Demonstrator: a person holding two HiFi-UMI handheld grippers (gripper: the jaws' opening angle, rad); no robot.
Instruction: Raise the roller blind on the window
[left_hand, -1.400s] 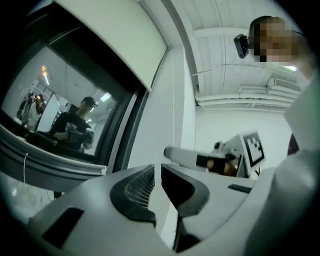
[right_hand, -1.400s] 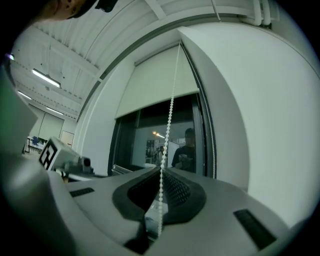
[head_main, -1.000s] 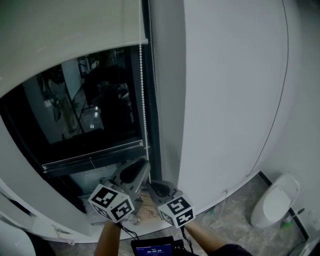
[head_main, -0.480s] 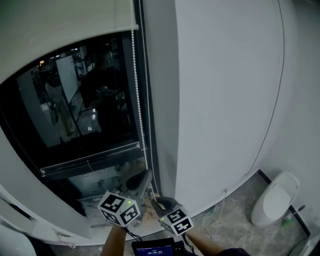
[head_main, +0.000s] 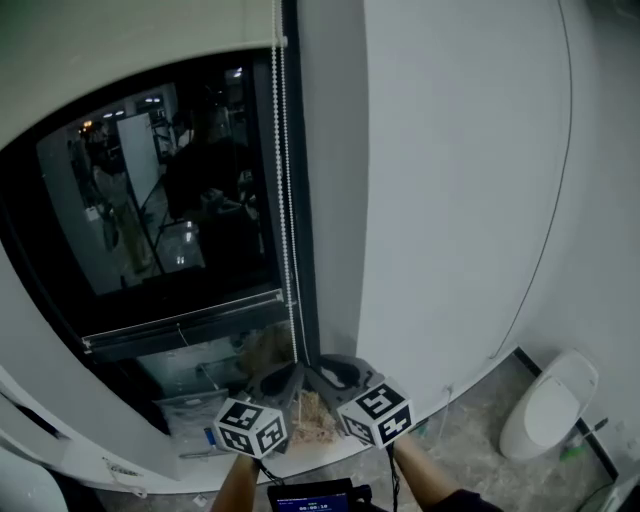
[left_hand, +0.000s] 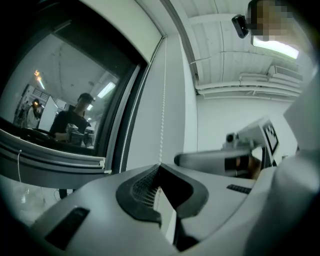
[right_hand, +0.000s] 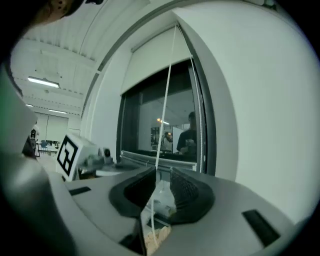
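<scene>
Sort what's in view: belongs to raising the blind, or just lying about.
Job: roller blind, bead chain, left tongs shut on it, right tongs open around it.
Lying about: white object on the floor, crumbly debris, clear plastic tub.

A dark window (head_main: 170, 200) (reflecting ceiling lights (head_main: 152, 101)) sits beside a plain white wall (head_main: 460, 180) above speckled grey floor (head_main: 470, 450).

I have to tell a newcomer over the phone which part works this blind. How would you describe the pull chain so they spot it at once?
Find the dark window with the beige roller blind near its top. From the blind's right end hangs the bead chain, running down beside the dark frame post. It is the only thin white beaded line there.
</scene>
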